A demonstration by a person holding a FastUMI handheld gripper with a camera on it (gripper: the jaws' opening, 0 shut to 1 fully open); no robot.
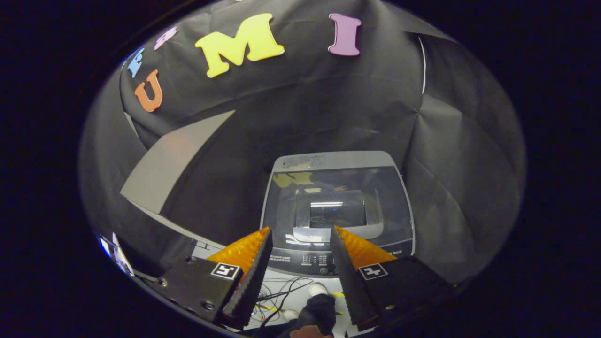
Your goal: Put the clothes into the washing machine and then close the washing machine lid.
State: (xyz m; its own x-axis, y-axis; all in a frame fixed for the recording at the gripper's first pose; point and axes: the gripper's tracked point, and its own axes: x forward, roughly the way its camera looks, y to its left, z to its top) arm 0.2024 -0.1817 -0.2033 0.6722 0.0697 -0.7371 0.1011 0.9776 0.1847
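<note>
The claw (300, 234) is open and holds nothing. The washing machine (337, 206) sits just ahead, its glass lid (338, 188) looks shut. The lid is probably hard, smooth and slippery; grab its front edge.

Hand-held gripper (300, 234): wedge-shaped ribbed fingers, square coded markers, screwed mounts.

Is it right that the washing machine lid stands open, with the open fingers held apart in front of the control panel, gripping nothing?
Not quite: the gripper view shows the washing machine lid closed flat, its glass reflecting the booth. The rest holds: the gripper fingers are apart, in front of the control panel, gripping nothing.
</note>
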